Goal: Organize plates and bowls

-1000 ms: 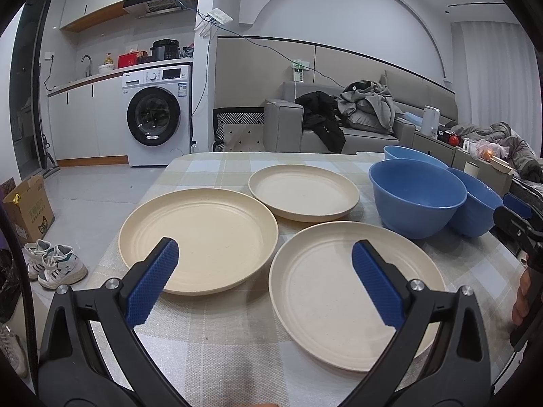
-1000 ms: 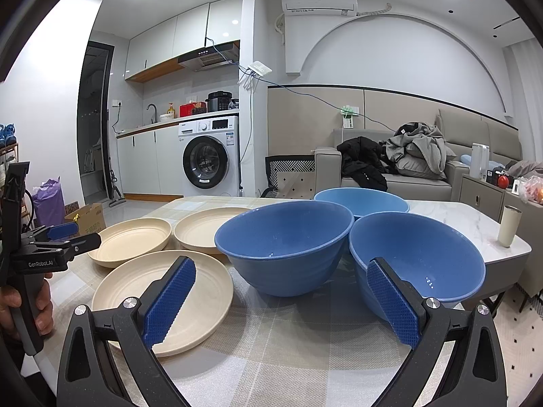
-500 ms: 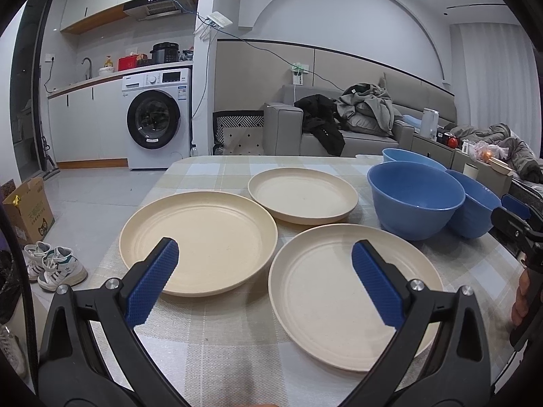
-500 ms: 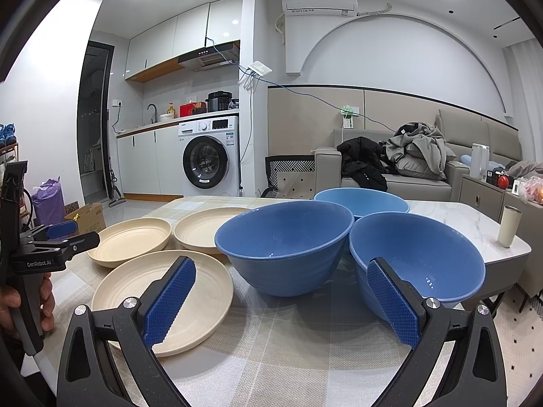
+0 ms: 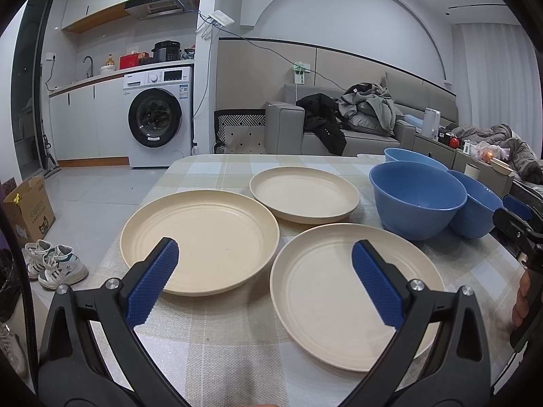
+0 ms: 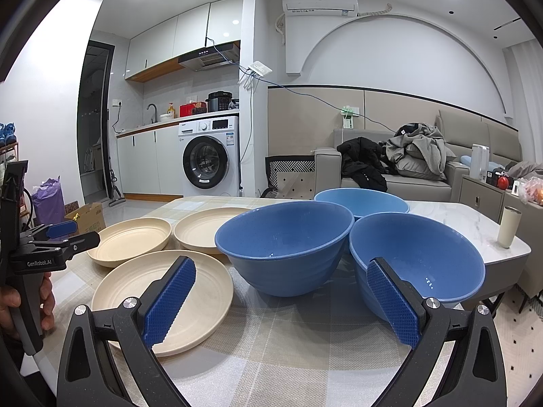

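Far blue bowl [image 6: 363, 200]: only its rim and upper wall show behind the two nearer bowls [image 6: 285, 247]. Right blue bowl [image 5: 475, 210] in the left wrist view: partly covered by the middle bowl. Right gripper [image 5: 519, 217]: cut off by the frame edge. Near plate [image 6: 163, 291]: front rim hidden behind a blue finger pad [image 6: 169, 302]. Washing machine [image 6: 210, 161] label text: too small to read.

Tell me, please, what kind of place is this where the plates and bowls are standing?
Most likely a small home, an open kitchen and living room. A white front-loading washing machine stands under the kitchen counter, a grey sofa piled with clothes is behind, and the checked-cloth table carries the dishes.
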